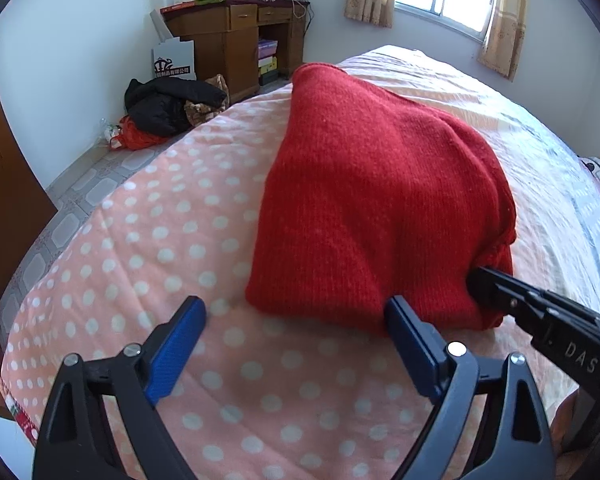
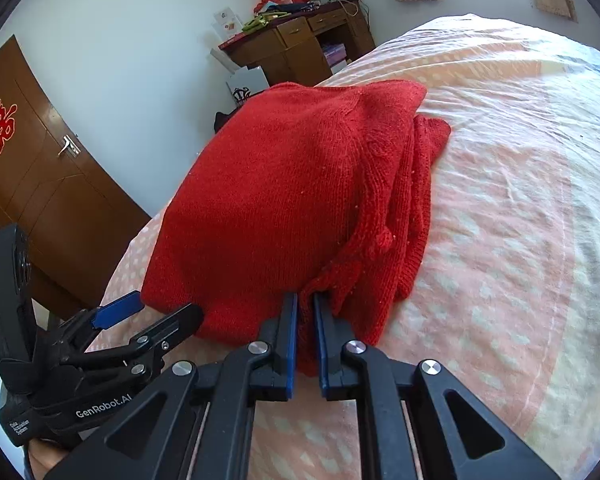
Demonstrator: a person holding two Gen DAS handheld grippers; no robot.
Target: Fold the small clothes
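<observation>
Right gripper [image 2: 305,312] clenched on red knit sweater [image 2: 284,200] edge; left gripper [image 1: 296,320] released (jaws wide). Tugging could unravel the fold on bed [image 2: 500,240].

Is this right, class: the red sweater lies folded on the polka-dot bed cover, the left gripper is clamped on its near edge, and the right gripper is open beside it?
The grippers are swapped. In the right wrist view the right gripper is shut on the near edge of the red sweater; the left gripper is the open one, its jaws spread over the polka-dot bed cover. The rest holds.
</observation>
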